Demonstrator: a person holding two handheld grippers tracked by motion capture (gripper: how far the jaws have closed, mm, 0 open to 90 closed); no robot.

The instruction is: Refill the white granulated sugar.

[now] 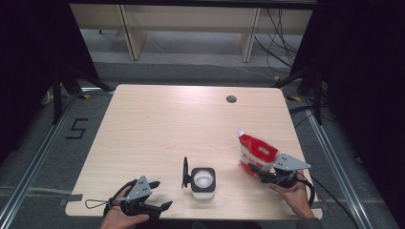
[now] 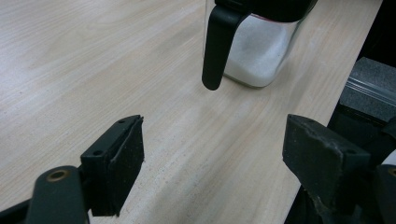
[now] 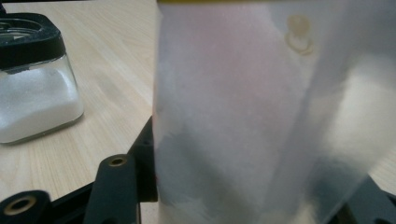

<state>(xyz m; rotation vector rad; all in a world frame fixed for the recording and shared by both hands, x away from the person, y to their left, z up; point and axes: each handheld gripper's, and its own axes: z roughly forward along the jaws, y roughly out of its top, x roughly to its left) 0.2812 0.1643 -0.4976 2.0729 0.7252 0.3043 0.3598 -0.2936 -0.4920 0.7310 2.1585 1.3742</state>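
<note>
near the table's right edge my right gripper (image 1: pixel 261 171) clamps the red pouch (image 1: pixel 258 151). left gripper (image 1: pixel 156 194) sits wide apart, empty, near-left. its view shows the jar (image 2: pixel 261 44) lid's hanging flap.

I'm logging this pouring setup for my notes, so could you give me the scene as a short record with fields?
surface: light wooden table
jar: square glass jar with a black rim, partly filled with white granules, lid flipped open to its left
pouch: red and white spouted pouch, tilted, spout up
left gripper: left gripper open, holds nothing, near the table's front edge, left of the jar
right gripper: right gripper with the pouch's lower end between its jaws; how firm the grip is cannot be told
</note>
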